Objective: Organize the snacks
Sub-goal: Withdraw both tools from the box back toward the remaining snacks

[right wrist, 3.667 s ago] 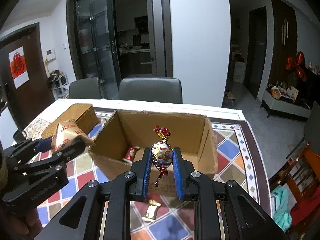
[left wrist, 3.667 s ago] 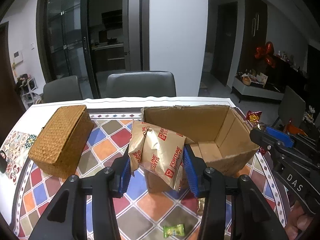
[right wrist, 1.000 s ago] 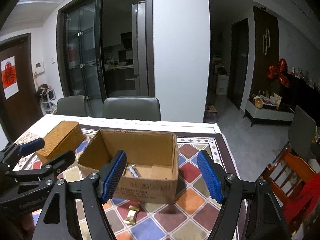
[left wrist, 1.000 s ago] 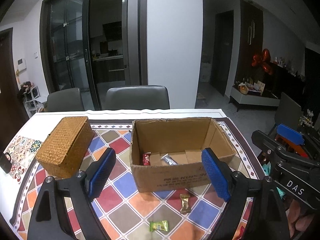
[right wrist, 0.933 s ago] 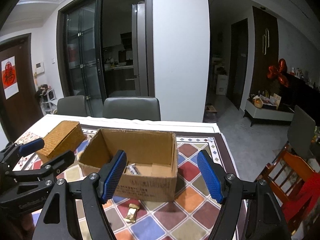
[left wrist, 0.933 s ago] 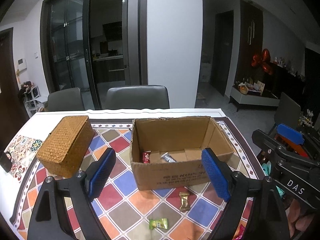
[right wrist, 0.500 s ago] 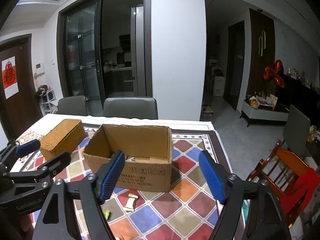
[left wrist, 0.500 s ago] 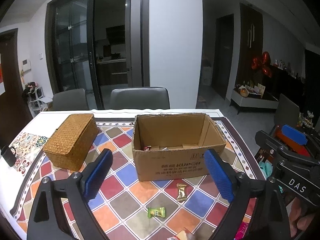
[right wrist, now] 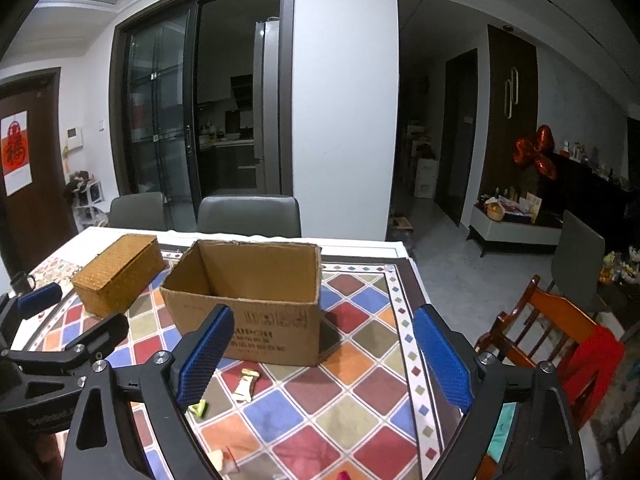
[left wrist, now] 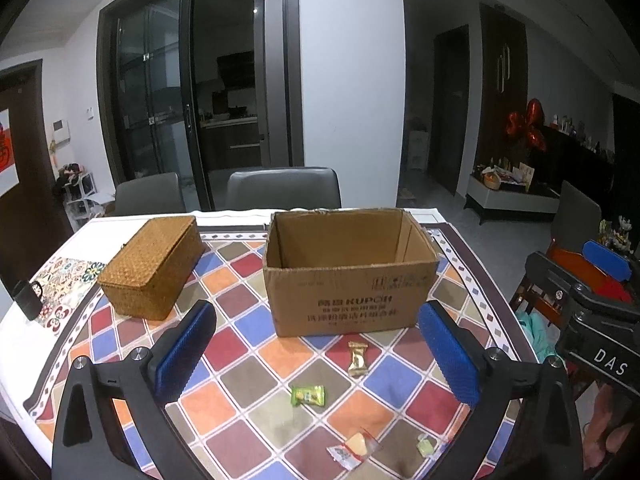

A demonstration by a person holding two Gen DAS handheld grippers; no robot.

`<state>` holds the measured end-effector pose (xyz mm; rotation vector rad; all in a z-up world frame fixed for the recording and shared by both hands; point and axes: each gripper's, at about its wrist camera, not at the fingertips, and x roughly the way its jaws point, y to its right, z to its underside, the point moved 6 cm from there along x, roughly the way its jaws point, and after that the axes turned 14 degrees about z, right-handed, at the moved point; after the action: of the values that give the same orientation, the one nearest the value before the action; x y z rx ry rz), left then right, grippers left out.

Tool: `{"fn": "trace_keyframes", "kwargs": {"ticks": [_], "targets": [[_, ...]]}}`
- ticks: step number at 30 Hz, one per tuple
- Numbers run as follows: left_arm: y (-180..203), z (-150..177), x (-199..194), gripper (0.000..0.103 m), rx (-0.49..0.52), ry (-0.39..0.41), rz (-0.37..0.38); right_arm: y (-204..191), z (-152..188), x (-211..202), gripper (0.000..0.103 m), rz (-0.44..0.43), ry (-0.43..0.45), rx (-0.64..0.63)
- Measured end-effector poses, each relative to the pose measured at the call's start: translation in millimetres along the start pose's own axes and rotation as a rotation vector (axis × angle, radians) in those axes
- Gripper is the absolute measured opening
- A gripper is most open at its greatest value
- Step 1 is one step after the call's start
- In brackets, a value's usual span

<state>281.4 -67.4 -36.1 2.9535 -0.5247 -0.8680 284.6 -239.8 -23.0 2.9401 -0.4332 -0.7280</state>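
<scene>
An open cardboard box [left wrist: 348,276] [right wrist: 248,300] stands mid-table; its inside is hidden from here. In front of it lie a gold-wrapped candy [left wrist: 357,358] [right wrist: 246,385], a green candy [left wrist: 308,395] [right wrist: 199,408], a clear packet with a yellow piece [left wrist: 354,450] and a pale green candy [left wrist: 425,446]. My left gripper [left wrist: 320,354] is pulled back from the box, its jaws opening wide with nothing between them. My right gripper [right wrist: 324,360] hangs at the table's right front, jaws also opening and empty.
A woven wicker box [left wrist: 152,266] [right wrist: 118,280] sits left of the cardboard box. Two grey chairs [left wrist: 282,188] stand behind the table. A dark mug [left wrist: 26,300] is at the left edge. A wooden chair with red cloth [right wrist: 560,344] stands to the right.
Both grippers have drawn back from the box and their jaws have spread wider. The box's inside has dropped out of sight and more candies show on the near tablecloth.
</scene>
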Motion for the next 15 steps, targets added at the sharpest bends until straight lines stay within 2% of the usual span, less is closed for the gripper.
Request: {"fn": "trace_keyframes", "kwargs": {"ticks": [15], "targets": [[11, 58, -8, 0.103, -0.040, -0.046, -0.031, 7, 49, -9, 0.092, -0.014, -0.037, -0.044]]}}
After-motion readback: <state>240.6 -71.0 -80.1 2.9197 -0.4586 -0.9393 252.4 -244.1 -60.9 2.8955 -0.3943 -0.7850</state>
